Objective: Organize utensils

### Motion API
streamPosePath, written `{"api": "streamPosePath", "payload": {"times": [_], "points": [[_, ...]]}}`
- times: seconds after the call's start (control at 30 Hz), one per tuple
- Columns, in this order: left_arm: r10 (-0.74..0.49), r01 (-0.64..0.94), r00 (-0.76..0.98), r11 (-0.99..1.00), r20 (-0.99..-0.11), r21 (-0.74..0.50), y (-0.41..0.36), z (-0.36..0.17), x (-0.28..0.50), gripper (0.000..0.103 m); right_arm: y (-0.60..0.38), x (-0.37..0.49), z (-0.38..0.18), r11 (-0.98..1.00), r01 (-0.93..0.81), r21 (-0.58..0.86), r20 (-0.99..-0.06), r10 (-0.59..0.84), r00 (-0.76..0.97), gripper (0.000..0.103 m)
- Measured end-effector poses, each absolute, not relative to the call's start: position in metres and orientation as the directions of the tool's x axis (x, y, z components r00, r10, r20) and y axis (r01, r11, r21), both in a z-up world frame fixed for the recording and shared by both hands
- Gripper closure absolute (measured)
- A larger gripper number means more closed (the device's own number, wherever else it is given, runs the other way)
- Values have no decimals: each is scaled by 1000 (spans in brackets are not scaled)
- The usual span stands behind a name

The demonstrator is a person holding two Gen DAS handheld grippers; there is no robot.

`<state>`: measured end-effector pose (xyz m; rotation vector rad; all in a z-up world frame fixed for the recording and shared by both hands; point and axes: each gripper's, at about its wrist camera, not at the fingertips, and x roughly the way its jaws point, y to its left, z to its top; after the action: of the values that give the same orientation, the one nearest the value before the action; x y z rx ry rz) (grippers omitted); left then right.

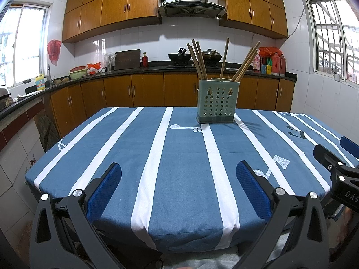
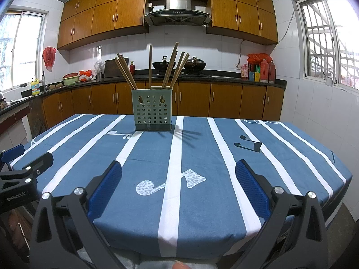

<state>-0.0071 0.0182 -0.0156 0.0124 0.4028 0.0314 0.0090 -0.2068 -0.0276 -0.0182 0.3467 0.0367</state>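
A pale green perforated utensil holder (image 1: 216,102) (image 2: 152,111) stands upright at the far side of the table. Several wooden chopsticks (image 1: 198,61) (image 2: 171,63) lean out of it in different directions. My left gripper (image 1: 178,170) is open over the near edge of the table, nothing between its blue pads. My right gripper (image 2: 178,169) is also open and empty, held near the front edge. Each gripper shows at the side of the other's view: the right one (image 1: 336,157), the left one (image 2: 24,159). Both are well short of the holder.
A blue tablecloth with white stripes and music notes (image 1: 179,157) (image 2: 179,157) covers the table. Behind it runs a kitchen counter (image 1: 134,69) with pots, bottles and bowls, wooden cabinets above and below. Windows sit on both side walls.
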Motion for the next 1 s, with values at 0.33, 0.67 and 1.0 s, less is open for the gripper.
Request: {"api": "streamPosePath", "payload": {"times": [0.33, 0.67, 1.0], "points": [[34, -29, 919, 999, -392, 19, 18, -15, -7, 2, -207, 9, -27, 999, -39, -11, -341, 33, 939, 4], [32, -26, 918, 999, -394, 19, 19, -19, -8, 2, -207, 9, -26, 999, -39, -11, -342, 33, 939, 4], [30, -24, 918, 1000, -395, 19, 20, -21, -10, 2, -206, 9, -27, 999, -39, -10, -343, 33, 939, 4]]}}
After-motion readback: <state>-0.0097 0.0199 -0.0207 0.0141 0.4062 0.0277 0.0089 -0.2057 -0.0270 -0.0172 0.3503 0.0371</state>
